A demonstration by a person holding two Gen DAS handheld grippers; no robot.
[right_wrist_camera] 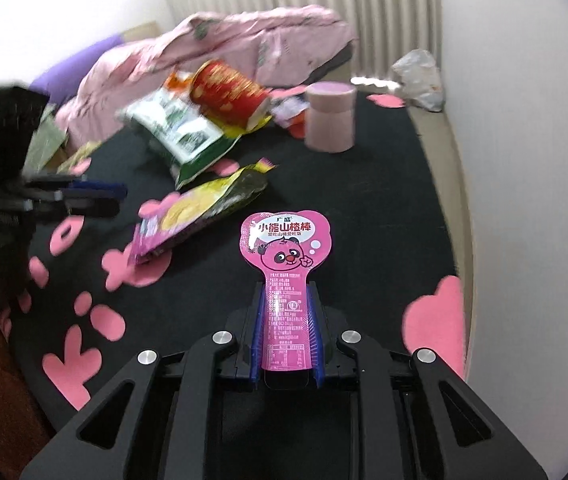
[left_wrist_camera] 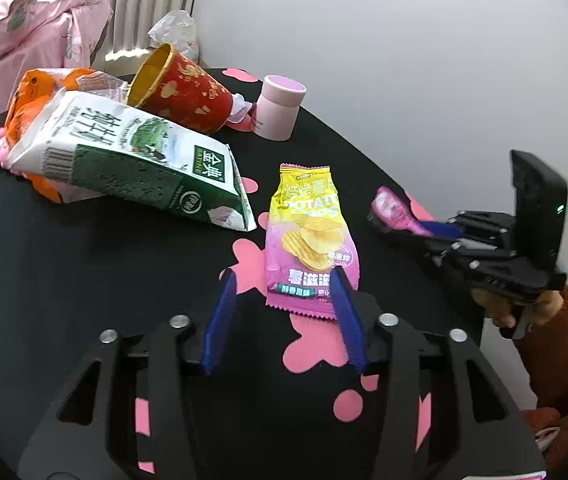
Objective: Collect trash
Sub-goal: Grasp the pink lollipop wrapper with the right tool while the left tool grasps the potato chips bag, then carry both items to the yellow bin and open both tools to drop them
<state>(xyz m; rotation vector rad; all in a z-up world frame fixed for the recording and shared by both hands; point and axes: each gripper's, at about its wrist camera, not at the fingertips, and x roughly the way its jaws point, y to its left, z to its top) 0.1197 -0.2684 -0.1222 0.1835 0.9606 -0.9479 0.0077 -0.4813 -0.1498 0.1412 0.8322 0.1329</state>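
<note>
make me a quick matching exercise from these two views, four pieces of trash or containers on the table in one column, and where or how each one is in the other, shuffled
Things:
1. potato chip bag
2. pink bear wrapper
3. red paper cup
4. pink round box

States:
A. lies on its side, propped on the green and white bag
B. stands upright near the table's far edge
C. gripped between the right gripper's blue pads
D. lies flat just ahead of the open left gripper

Pairs: 1-D, 2-C, 3-A, 4-B
</note>
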